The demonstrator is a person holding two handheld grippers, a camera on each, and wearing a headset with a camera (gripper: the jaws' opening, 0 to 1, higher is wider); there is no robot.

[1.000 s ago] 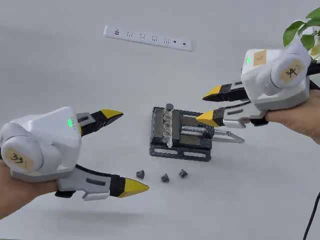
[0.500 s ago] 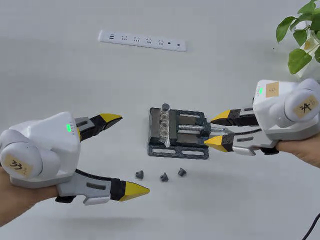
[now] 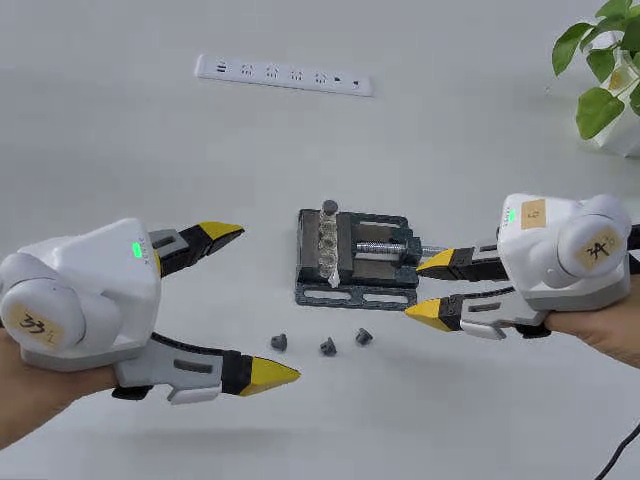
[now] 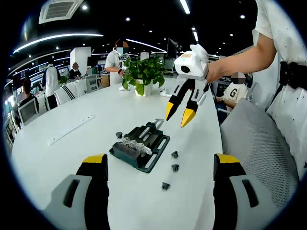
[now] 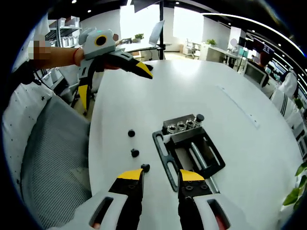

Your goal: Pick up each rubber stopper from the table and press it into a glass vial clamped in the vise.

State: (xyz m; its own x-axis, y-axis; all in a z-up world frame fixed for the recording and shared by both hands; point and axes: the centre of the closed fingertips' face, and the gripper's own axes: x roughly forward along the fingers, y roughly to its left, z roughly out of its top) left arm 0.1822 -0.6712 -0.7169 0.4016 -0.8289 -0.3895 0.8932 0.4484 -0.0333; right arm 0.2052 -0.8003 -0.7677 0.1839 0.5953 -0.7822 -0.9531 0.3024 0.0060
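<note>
Right gripper (image 3: 415, 290), jaws partly open and empty, sits lower than a second ago, beside the vise (image 3: 380, 270) near three loose rubber stoppers (image 3: 327, 347) on the counter (image 3: 150, 150); left gripper (image 3: 268, 302) waits wide open; one glass vial (image 3: 328, 225) seems already stoppered.

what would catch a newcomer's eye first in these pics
The big white left gripper and right gripper, both open with yellow-tipped fingers, flank the scene in the head view. Between them on the pale table sits a dark vise clamping a row of glass vials, the far one capped, with three rubber stoppers loose in front of it.
</note>
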